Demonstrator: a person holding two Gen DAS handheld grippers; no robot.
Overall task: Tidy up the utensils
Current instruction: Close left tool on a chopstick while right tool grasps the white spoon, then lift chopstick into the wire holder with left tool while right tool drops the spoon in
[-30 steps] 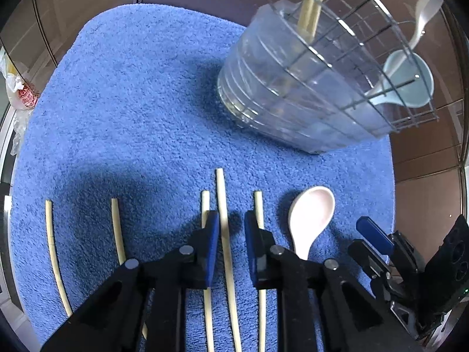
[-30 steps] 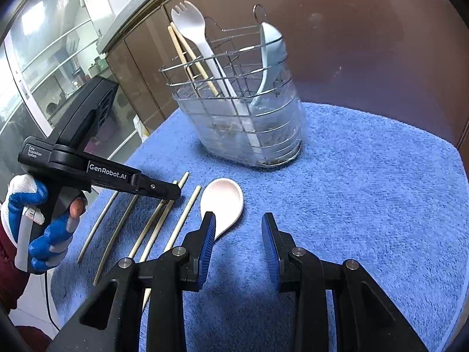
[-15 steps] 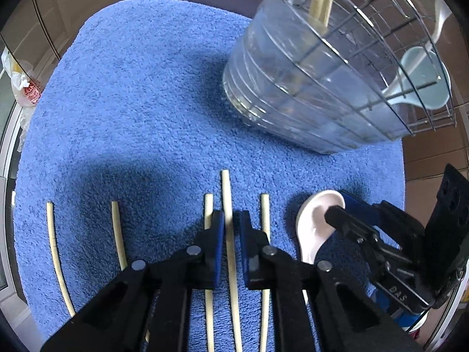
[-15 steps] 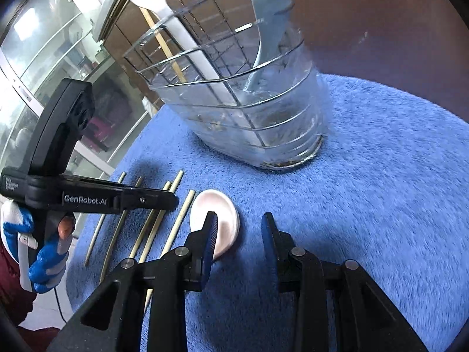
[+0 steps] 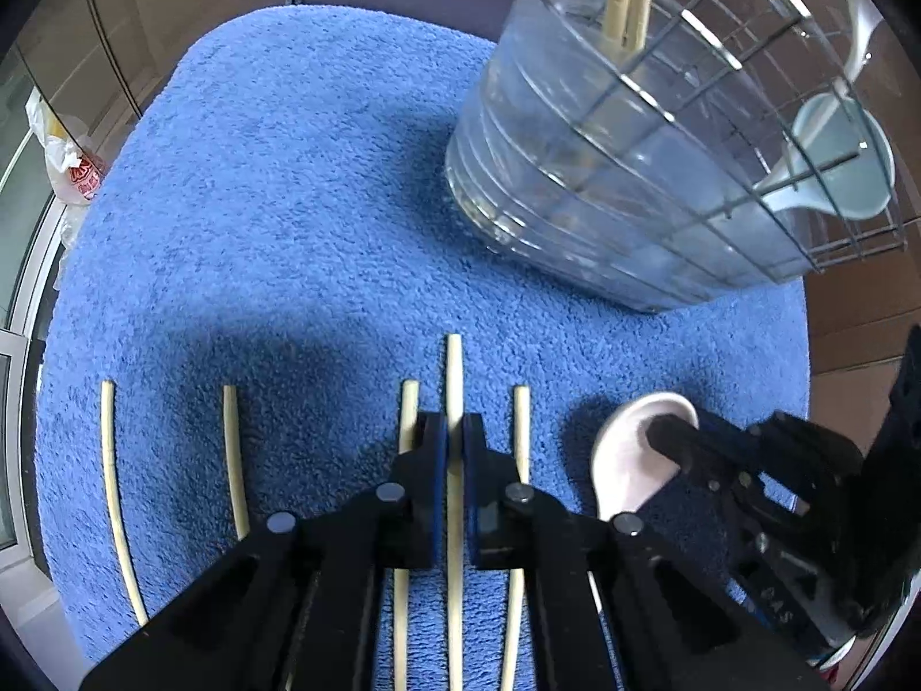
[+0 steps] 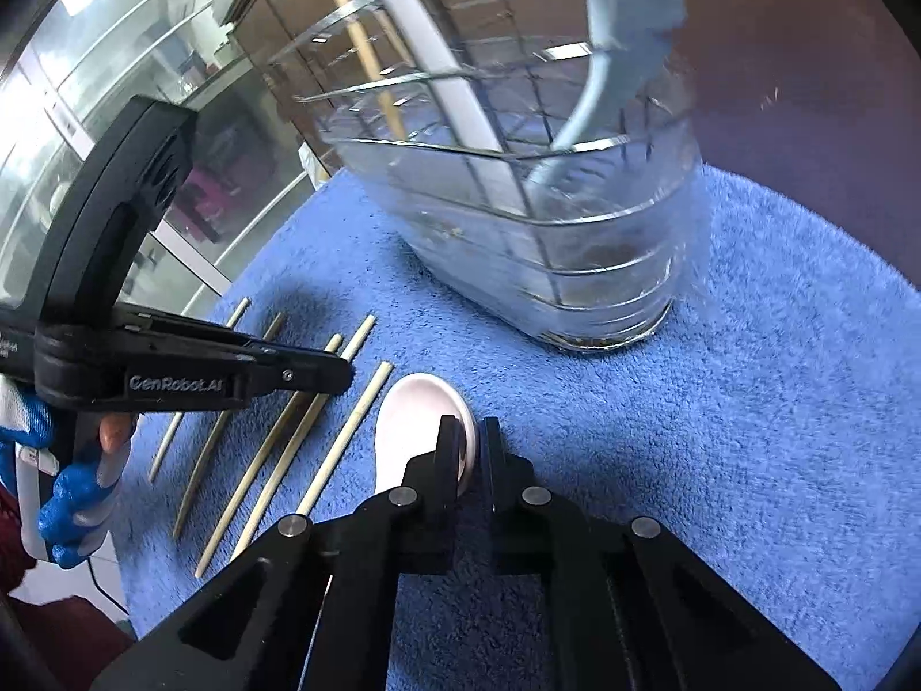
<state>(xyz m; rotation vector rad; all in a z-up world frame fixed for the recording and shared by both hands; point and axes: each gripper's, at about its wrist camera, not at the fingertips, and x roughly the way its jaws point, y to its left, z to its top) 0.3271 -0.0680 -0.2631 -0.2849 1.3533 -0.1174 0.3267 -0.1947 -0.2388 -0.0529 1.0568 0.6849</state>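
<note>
Several pale chopsticks lie in a row on the blue mat (image 5: 276,219). My left gripper (image 5: 455,432) is shut on the middle chopstick (image 5: 454,368), low on the mat; it also shows in the right wrist view (image 6: 339,371). A pink-white spoon (image 5: 633,460) lies to the right of the chopsticks. My right gripper (image 6: 473,437) is shut on the rim of the spoon's bowl (image 6: 414,420). A wire utensil holder with a clear liner (image 5: 644,173) stands beyond, holding chopsticks and a pale blue spoon (image 5: 834,167).
The holder (image 6: 547,219) also holds a white fork handle (image 6: 455,92). The mat ends at a brown tabletop (image 6: 834,86) to the right. A plastic bag (image 5: 69,167) lies off the mat's left edge. Glass cabinet doors (image 6: 86,86) stand at left.
My left gripper closed onto the middle chopstick. My right gripper moved down and forward to the spoon and closed on its bowl rim.
</note>
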